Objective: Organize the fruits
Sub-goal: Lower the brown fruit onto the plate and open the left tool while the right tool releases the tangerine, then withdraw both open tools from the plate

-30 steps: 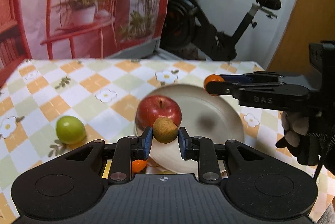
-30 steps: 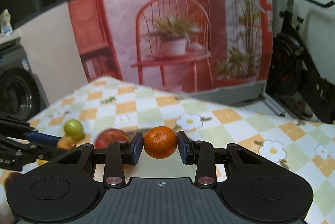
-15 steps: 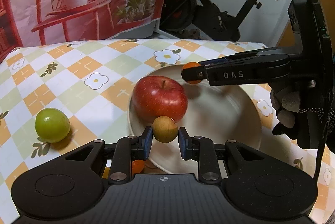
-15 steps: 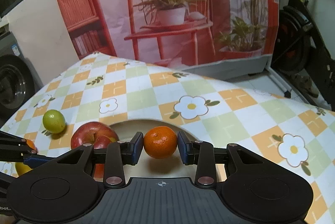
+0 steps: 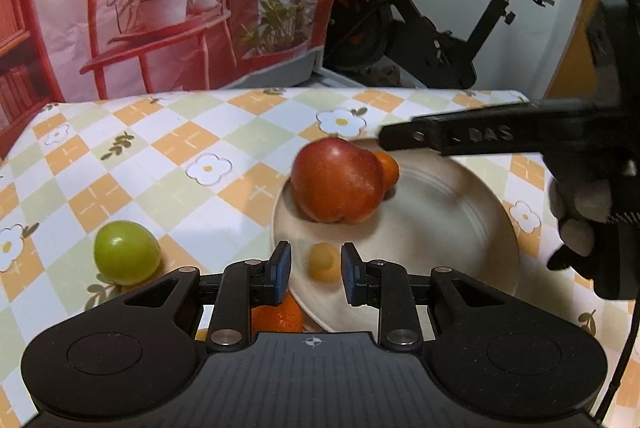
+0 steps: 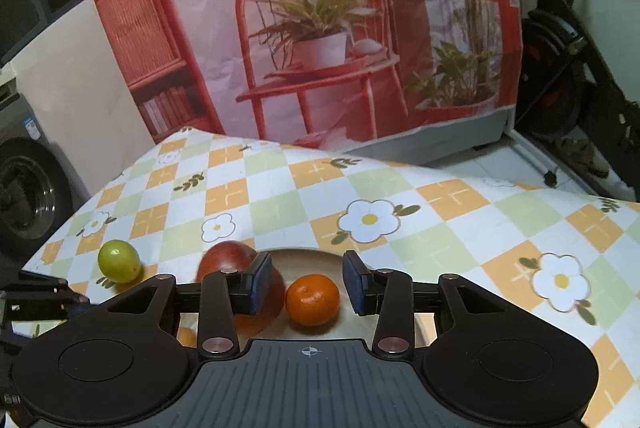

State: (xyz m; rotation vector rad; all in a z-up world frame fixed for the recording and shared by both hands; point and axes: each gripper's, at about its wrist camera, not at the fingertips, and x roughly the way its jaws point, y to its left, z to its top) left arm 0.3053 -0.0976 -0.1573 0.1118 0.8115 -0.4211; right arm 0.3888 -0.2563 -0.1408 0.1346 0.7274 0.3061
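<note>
A cream plate (image 5: 480,224) holds a red apple (image 5: 336,180) with a tangerine (image 5: 389,168) right behind it. My left gripper (image 5: 314,268) hangs over the plate's near rim. A small brown fruit (image 5: 322,262) shows blurred between its pads, with a gap on each side. My right gripper (image 6: 308,270) has its jaws opening, and the tangerine (image 6: 313,300) rests on the plate (image 6: 304,256) between its pads, untouched. The apple (image 6: 226,260) sits to its left. In the left wrist view the right gripper (image 5: 386,140) reaches in from the right, held by a gloved hand (image 5: 580,220).
A green fruit (image 5: 126,252) lies on the checked tablecloth (image 5: 180,156) left of the plate, and shows too as the green fruit (image 6: 119,261). Another orange fruit (image 5: 276,316) lies beside the plate under my left gripper. An exercise bike (image 5: 420,28) and a printed backdrop (image 5: 160,8) stand beyond the table.
The brown fruit has come loose from my left pads and looks smaller and blurred over the plate. My right jaws have spread and the tangerine now rests on the plate by the apple.
</note>
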